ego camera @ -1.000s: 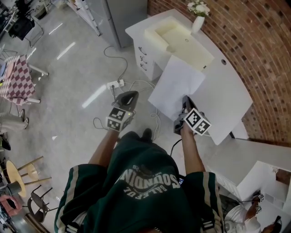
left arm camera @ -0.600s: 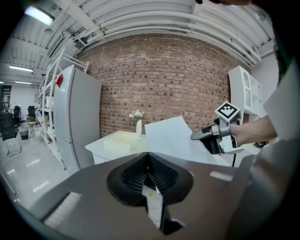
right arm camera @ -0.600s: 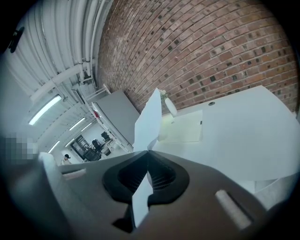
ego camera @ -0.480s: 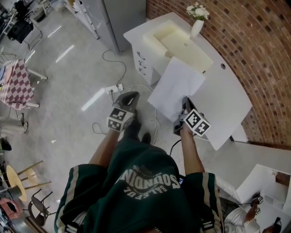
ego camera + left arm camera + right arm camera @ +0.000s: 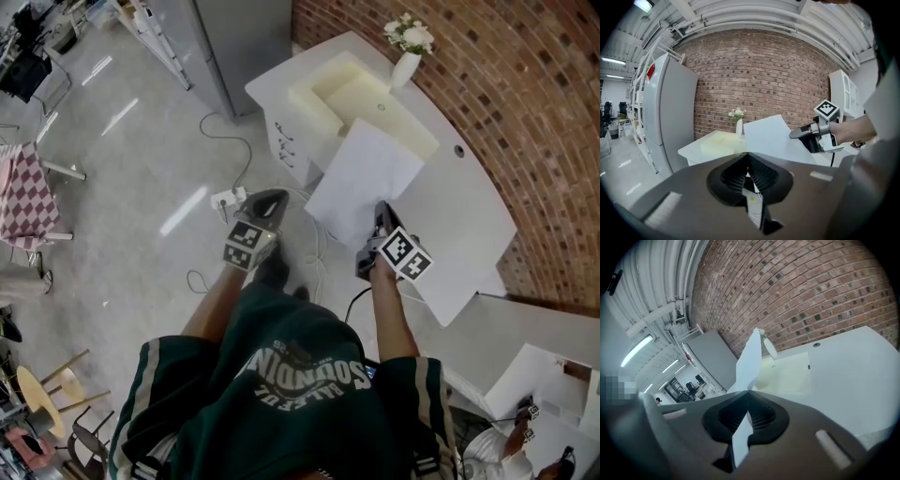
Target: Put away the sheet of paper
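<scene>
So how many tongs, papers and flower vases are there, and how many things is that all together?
tongs: 2 (left tongs shut with nothing in them, right tongs shut on the paper)
sheet of paper: 1
vase of flowers: 1
total: 4

In the head view I cannot see the near corner of the sheet of paper [image 5: 364, 178] (the right gripper [image 5: 381, 210] covers it), and the sheet hides part of the counter [image 5: 464, 199] beneath.
</scene>
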The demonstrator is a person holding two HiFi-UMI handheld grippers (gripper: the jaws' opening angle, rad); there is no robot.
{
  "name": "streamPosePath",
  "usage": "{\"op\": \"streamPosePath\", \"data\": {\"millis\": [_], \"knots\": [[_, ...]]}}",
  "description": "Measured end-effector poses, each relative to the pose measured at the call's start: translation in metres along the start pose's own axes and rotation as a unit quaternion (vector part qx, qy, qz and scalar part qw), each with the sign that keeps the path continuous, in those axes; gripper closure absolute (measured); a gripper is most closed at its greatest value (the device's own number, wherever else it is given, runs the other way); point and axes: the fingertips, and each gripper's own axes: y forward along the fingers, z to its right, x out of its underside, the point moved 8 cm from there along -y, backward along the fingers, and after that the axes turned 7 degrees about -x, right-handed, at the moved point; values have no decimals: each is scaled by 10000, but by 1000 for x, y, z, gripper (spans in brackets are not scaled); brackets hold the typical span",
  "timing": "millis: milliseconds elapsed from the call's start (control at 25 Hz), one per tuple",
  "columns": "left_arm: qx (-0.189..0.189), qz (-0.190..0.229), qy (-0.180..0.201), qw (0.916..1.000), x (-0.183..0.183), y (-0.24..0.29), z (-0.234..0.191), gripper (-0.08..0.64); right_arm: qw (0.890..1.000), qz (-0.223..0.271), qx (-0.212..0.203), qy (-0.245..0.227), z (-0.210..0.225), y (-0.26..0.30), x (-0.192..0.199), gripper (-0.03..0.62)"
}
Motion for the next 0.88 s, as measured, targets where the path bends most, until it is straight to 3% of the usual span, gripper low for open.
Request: {"op": "streamPosePath", "data": {"millis": [440, 880], "knots": [[311, -51, 11, 9995, -25, 57, -71, 549, 9997, 121, 188, 38, -26, 72, -30, 591], [689, -43, 40, 9976, -30, 85, -114, 549, 9986, 361, 387, 54, -47, 108, -37, 591]]}}
